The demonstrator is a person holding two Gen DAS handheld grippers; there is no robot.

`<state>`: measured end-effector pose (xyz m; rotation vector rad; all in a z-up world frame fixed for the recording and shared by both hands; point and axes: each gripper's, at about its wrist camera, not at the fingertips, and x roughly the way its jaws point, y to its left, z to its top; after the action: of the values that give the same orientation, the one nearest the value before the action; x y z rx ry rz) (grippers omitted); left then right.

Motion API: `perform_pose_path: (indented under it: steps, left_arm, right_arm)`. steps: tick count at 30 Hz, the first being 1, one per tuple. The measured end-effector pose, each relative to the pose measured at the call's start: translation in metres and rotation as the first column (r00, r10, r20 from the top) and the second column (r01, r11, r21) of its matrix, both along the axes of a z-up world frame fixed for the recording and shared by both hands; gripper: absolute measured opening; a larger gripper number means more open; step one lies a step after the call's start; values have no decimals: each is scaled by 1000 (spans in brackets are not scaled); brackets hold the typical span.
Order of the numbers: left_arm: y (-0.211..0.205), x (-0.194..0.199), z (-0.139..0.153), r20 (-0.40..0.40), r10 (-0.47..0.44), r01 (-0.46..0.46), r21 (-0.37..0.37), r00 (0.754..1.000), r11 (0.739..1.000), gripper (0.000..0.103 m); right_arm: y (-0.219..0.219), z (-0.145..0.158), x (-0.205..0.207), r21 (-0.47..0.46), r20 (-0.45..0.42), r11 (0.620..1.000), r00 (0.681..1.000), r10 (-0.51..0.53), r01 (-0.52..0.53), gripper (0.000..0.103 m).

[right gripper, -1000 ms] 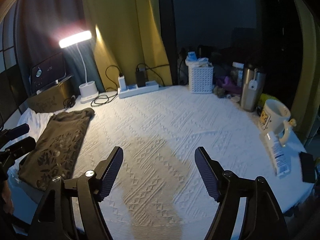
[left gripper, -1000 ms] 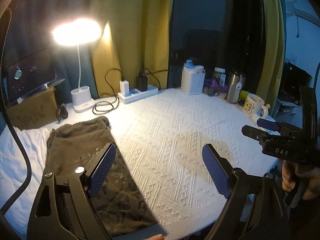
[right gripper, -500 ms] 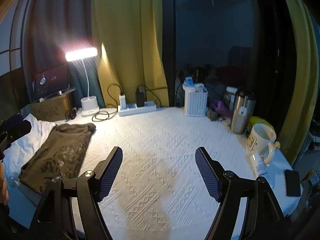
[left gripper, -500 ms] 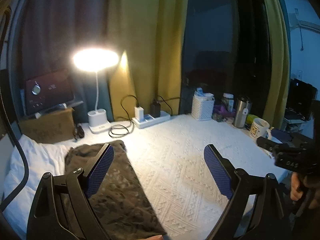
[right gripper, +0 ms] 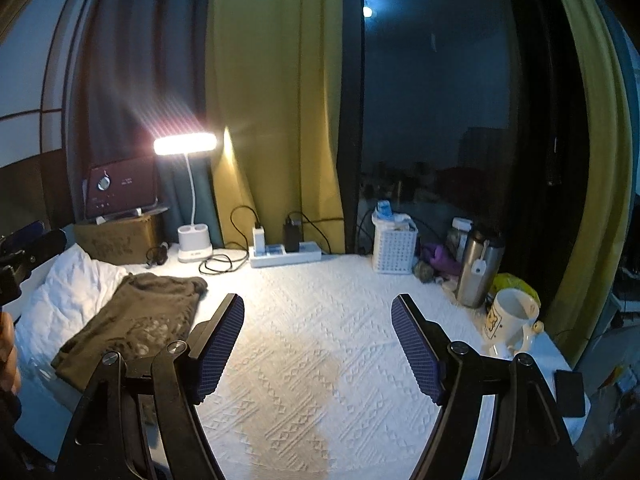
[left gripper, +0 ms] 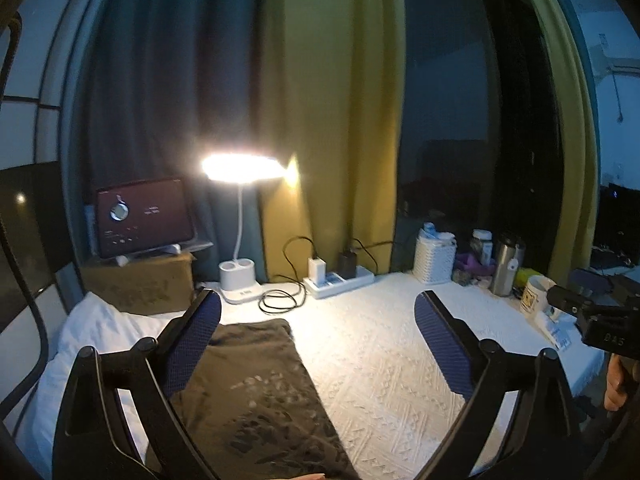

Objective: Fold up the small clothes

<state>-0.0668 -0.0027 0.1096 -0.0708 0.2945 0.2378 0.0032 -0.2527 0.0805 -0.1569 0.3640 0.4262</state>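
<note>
Above the cloth (left gripper: 256,392), both hand-held grippers hover empty.

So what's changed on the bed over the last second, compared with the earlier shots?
Both tools rose and tipped up: each view now shows more curtain and window and less bedspread. The left tool is opening wider, with nothing between its pads; the right tool is open and empty. The folded brown garment, lamp and mug stayed put.

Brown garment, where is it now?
The folded brown garment lies flat at the left of the white textured cover in the right wrist view, beside the white pillow, short of the lamp base.
</note>
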Motion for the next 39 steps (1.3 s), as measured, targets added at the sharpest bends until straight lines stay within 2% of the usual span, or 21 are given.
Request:
perform_pose_path:
  steps: [11,14,22,39]
  left_arm:
    - [19,-21,19,52,37,-37,14,998,999,97]
    - [20,-27,26,82,62,-65,39,995,997,97]
    - [32,-44,41,115,75,-76,5,990,997,98]
    - [34,-47,32,82,70,-70,-2,994,998,98]
  right_arm:
    - [4,31,-18,54,56,999,998,5,-8,85]
    - [5,40,-24,62,75,998,997,5,-10,87]
    - [12,61,-40,73,124,997,992,16,-25,90]
    - [31,55,-43,33,105,998,994,44,-48,91]
